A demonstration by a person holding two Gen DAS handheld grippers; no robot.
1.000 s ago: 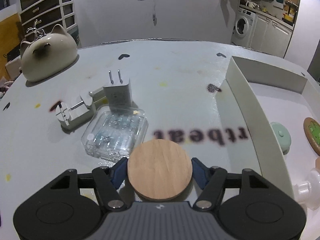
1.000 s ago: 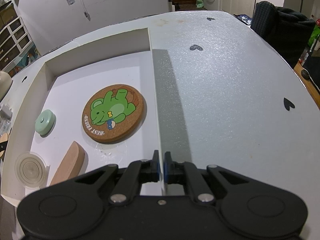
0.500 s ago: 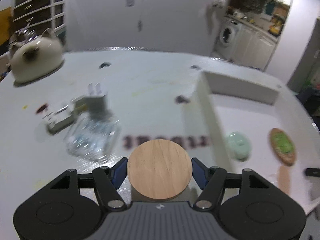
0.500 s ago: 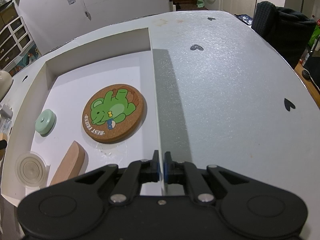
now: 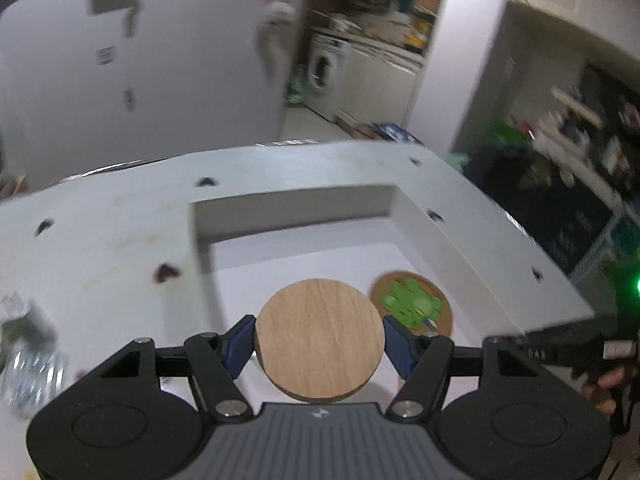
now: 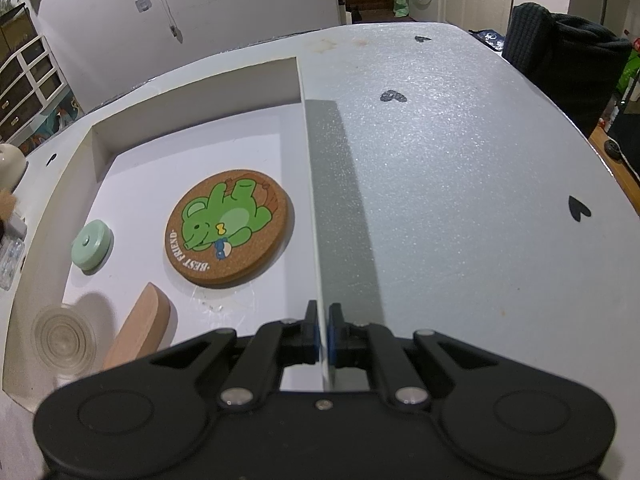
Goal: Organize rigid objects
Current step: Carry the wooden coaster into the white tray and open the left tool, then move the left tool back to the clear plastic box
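We carry the wooden disc [image 5: 318, 338] clamped across its rim in the left gripper [image 5: 319, 344], above the white tray [image 6: 200, 136] ahead. The right gripper [image 6: 323, 334] pinches the tray's near wall — likely steadying it for the drop beside the frog coaster [image 6: 228, 227].

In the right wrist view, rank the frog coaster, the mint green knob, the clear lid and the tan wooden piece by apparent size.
1. frog coaster, clearly largest.
2. tan wooden piece and clear lid: look alike, both nearest the camera and partly hidden, so unranked.
3. mint green knob, smallest, though farther away.
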